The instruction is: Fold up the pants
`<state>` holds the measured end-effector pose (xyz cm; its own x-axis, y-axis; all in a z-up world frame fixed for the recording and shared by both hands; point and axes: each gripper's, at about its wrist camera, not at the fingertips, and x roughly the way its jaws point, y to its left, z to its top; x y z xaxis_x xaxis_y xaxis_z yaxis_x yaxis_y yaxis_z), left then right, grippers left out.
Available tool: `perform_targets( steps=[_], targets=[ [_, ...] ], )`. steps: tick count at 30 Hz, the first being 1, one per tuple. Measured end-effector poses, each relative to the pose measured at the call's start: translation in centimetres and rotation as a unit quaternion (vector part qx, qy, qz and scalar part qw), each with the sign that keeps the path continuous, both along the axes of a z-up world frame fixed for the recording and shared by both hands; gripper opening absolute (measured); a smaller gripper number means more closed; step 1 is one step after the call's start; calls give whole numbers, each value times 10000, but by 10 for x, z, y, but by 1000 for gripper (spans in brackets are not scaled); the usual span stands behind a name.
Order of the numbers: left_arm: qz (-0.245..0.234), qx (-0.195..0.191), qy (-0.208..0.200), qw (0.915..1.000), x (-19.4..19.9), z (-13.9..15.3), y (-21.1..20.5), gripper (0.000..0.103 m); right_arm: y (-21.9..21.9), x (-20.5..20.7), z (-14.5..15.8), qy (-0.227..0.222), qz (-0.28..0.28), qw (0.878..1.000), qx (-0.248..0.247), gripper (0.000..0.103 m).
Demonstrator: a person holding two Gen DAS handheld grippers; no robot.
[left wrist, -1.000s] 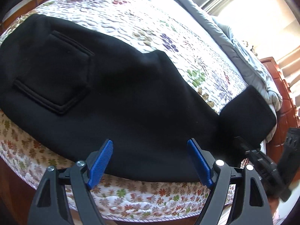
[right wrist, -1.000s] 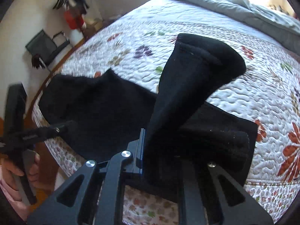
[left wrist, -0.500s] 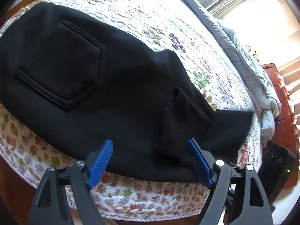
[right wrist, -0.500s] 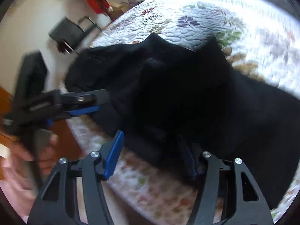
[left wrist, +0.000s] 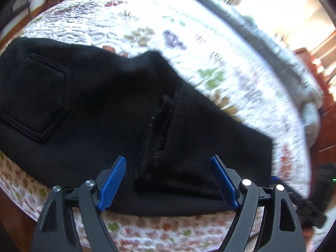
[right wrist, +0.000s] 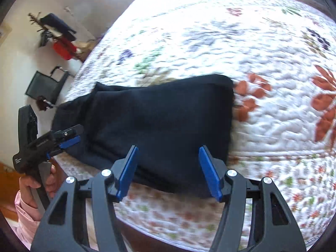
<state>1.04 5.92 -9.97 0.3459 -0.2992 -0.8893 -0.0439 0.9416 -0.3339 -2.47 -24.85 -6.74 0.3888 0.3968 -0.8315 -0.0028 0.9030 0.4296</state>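
Observation:
Black pants [left wrist: 100, 109] lie on a floral quilted bed [left wrist: 159, 21]. The leg end is folded back over the middle, its hem [left wrist: 155, 138] lying across the fabric. A back pocket [left wrist: 35, 96] shows at the left. My left gripper [left wrist: 168, 180] is open and empty, just above the near edge of the pants. In the right wrist view the folded pants [right wrist: 159, 121] lie flat near the bed's front edge. My right gripper [right wrist: 168, 168] is open and empty over their near edge. The left gripper [right wrist: 63, 138] shows at the far left there, held by a hand.
A grey duvet [left wrist: 262, 42] is bunched along the far side of the bed. A wooden cabinet [left wrist: 323, 113] stands to the right. A coat stand [right wrist: 56, 35] and a black folding chair [right wrist: 46, 84] stand by the wall beyond the bed's left end.
The right gripper carried the leg end over the middle of the pants, let go of it, and pulled back open. The left gripper stayed open near the front edge.

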Motion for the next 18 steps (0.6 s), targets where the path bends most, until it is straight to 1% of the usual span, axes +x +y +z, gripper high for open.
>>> perform_targets(
  steps=[2,4,5,6,8,12,14,16,18],
  targets=[
    [14,266,233,9994,6,-18,-7,82,-6,-2,-12,93,-21,10000,3,59],
    [-102,507,190,9985,6,-25,-15,83,-6,-2,-28,312,-12,9994,-148,59],
    [-213,645,146,9976,6,-26,-20,86,-6,-3,-36,421,-27,9988,-247,59],
    [-291,713,131,9969,5,-27,-22,88,-7,-4,-43,441,-54,9987,-262,59],
    [-352,746,108,9965,5,-26,-24,89,-11,-4,-43,422,-101,9990,-147,59],
    [-265,433,38,9987,0,-14,-16,88,-22,-4,-31,379,-174,9991,124,58],
    [-146,220,-112,9996,-5,-1,-10,87,-29,-4,-18,201,-261,9986,409,58],
    [-239,-259,-396,9986,-7,16,-10,87,-31,2,-7,7,-276,9977,612,58],
    [-443,-704,-523,9952,-5,28,-18,87,-31,15,-1,-70,-277,9971,700,58]
  ],
)
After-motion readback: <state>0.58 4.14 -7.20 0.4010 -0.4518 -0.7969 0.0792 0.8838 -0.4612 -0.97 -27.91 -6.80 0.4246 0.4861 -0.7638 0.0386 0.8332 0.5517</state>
